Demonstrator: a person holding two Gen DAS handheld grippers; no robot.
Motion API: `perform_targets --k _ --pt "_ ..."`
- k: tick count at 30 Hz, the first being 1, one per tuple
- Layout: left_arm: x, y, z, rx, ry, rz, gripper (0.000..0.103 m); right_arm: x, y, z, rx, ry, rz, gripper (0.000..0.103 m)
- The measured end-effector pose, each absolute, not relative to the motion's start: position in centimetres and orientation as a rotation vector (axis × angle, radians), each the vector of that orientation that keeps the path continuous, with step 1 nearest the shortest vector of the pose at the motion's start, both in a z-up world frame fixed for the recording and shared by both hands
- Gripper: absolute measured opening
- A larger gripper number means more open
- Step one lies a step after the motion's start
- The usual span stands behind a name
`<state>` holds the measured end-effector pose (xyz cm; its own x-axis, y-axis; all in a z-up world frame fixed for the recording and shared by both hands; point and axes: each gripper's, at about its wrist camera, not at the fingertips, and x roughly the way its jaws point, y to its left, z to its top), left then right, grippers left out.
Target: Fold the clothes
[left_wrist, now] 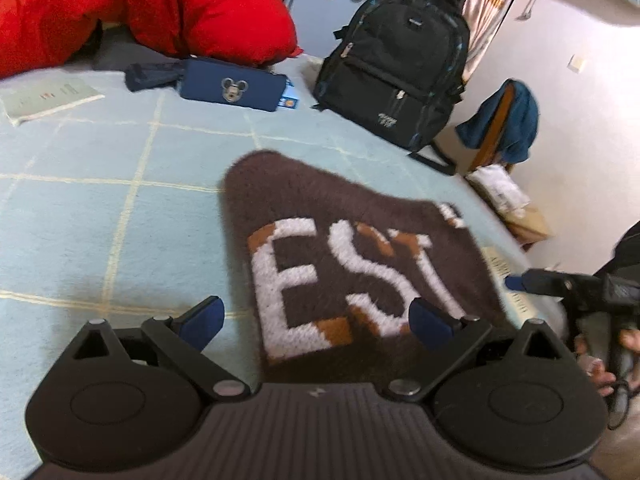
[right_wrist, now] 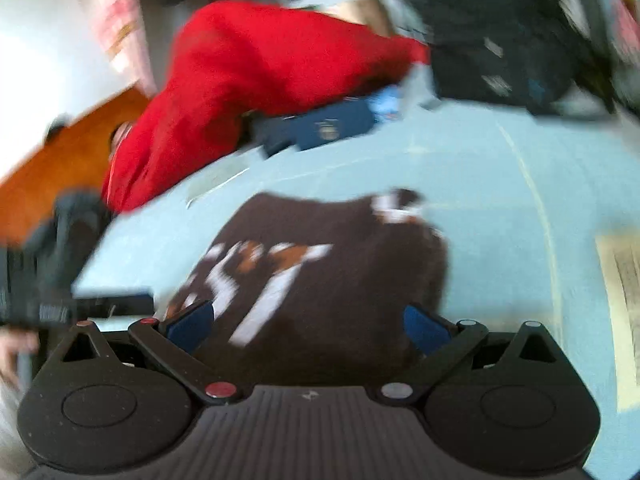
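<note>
While the brown sweater lies compactly folded on the blue bedspread, both the left gripper and right gripper hover with jaws wide, empty; any further fold calls for pinching matching edges squarely.

You have a bed covered in pale blue checked fabric. A folded brown fuzzy garment with white letters lies near its right edge. Toward the far edge lie a red padded jacket, a navy case, a booklet and a black backpack.
</note>
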<state>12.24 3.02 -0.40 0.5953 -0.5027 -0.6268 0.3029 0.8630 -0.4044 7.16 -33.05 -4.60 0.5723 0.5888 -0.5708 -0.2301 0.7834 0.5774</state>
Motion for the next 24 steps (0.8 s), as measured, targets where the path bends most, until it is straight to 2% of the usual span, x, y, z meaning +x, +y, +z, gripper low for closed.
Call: perform_targets --k 7,14,24 --pt "14.2 5.1 -2.3 -0.443 0.885 -0.519 0.098 8.7 -38.1 -6.9 0.762 0.916 0.469 0.103" --pt "15.9 5.8 -4.7 -0.537 0.966 -0.541 0.098 9.3 -37.7 -10.1 0.848 0.983 0.504 0.103" --pt "20.1 5.1 -8.2 -0.645 1.079 -0.662 0.101 11.3 -37.0 -11.2 0.888 1.005 0.563 0.103"
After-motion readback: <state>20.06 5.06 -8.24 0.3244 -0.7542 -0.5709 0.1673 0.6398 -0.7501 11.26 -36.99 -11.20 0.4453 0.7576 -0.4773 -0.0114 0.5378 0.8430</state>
